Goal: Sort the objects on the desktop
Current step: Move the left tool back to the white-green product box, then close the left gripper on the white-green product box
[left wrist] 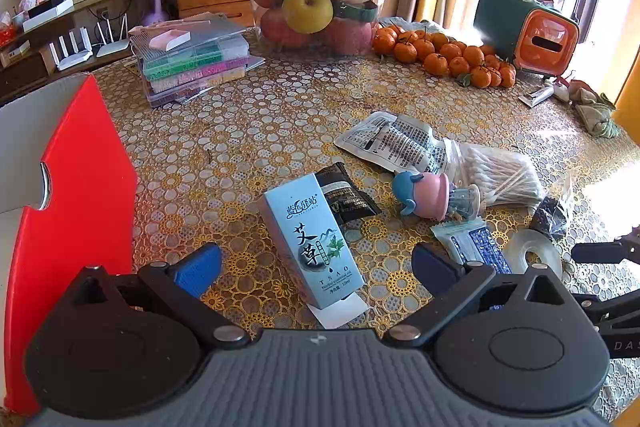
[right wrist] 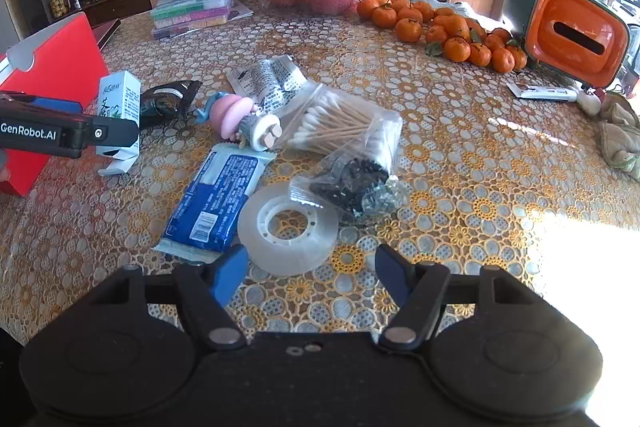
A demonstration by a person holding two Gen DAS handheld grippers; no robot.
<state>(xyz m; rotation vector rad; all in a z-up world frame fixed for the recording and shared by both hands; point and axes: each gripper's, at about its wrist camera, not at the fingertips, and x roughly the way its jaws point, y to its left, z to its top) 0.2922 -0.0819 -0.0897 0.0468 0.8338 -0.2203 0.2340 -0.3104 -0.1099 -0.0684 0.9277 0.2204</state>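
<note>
Both hand-held grippers spread wide, grasping nothing, over the cluttered surface (left wrist: 248, 131).
Left hand-held gripper (left wrist: 316, 265) straddles the pale blue carton (left wrist: 308, 239): centre, then squeeze gently. Right hand-held gripper (right wrist: 308, 269) has the tape roll (right wrist: 288, 227) just ahead.

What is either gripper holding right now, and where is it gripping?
Nothing. The left gripper is open around the light blue box, not clamping it; the right gripper is open just short of the tape roll.
</note>
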